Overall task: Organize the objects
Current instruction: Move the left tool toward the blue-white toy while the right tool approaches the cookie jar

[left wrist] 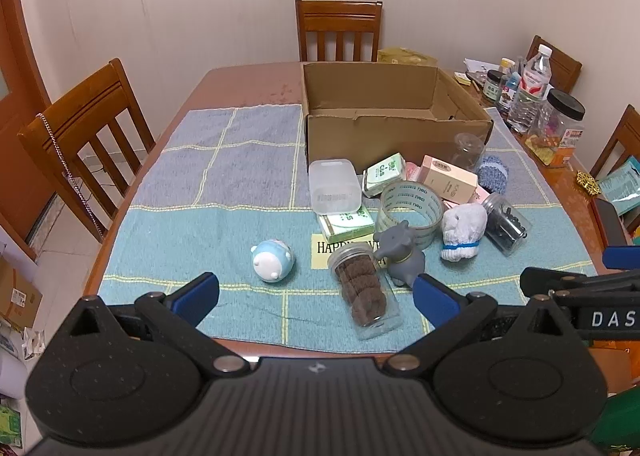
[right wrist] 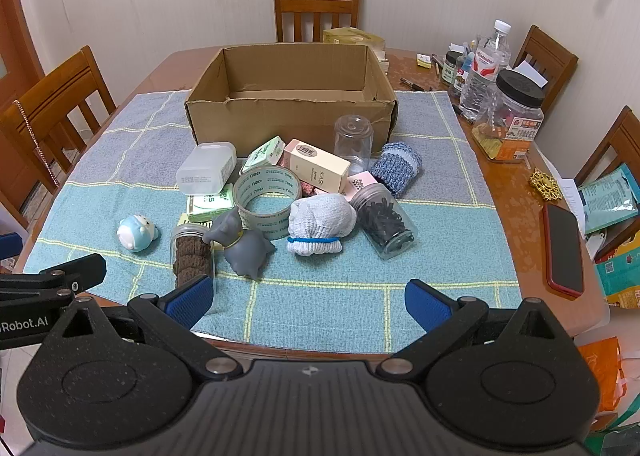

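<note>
Two tools hang released over the near edge of a cloth-covered surface (right wrist: 320, 296), nothing between either pair of blue pads: the left tool (left wrist: 316, 298) and the right tool (right wrist: 308, 302) both tilt down toward a heap of small goods waiting to be sorted. An open cardboard box (right wrist: 288, 116), seemingly empty, stands at twelve o'clock from the heap, its near wall almost touching the clutter, and is the likely home for everything. Closest to the left tool lies a clear jar of brown rounds (left wrist: 364, 292), on its side with its lid pointing away; just at its two o'clock stands a grey elephant toy (left wrist: 400, 256), and well apart at its ten o'clock sits a blue-and-white figurine (left wrist: 273, 260). In front of the right tool, at twelve o'clock, rests a white knitted bundle (right wrist: 320, 224) bound with a blue band, with a jar of dark pieces (right wrist: 386, 222) on its side at the bundle's three o'clock and a roll of tape (right wrist: 268, 196) at its ten o'clock. Nothing has yet been lifted, so the step in hand appears to be the first pick. Done well, it probably starts with the loose outliers rather than the stacked middle: the figurine offers a free approach, while the lying jars may roll, so the pads should close across the body, not along it. Taking the elephant first risks nudging the jar leaning near it.
</note>
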A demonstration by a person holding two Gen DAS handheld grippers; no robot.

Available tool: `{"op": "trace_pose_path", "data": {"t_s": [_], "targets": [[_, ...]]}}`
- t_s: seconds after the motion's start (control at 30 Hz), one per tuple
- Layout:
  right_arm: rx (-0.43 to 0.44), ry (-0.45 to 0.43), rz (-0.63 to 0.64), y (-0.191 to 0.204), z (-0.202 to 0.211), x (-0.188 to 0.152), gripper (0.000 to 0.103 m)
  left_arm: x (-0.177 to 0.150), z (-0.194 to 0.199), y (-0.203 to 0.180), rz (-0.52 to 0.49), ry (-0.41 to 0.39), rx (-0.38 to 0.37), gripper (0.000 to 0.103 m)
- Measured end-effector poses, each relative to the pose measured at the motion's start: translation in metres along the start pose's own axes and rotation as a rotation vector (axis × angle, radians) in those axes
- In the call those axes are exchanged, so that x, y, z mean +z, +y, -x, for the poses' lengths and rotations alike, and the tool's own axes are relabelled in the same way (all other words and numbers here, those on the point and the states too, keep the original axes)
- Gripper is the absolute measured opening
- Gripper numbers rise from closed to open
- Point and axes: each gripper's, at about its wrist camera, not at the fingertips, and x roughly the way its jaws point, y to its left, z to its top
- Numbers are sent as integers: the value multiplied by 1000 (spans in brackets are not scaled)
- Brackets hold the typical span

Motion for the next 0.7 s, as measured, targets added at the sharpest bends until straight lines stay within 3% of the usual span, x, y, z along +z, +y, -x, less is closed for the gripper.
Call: {"op": "trace_pose_path", "data": {"t_s": [0.7], "targets": [[15, 4, -2, -5, -3, 1, 103, 0, -5, -10, -20, 7, -16, 102]]}}
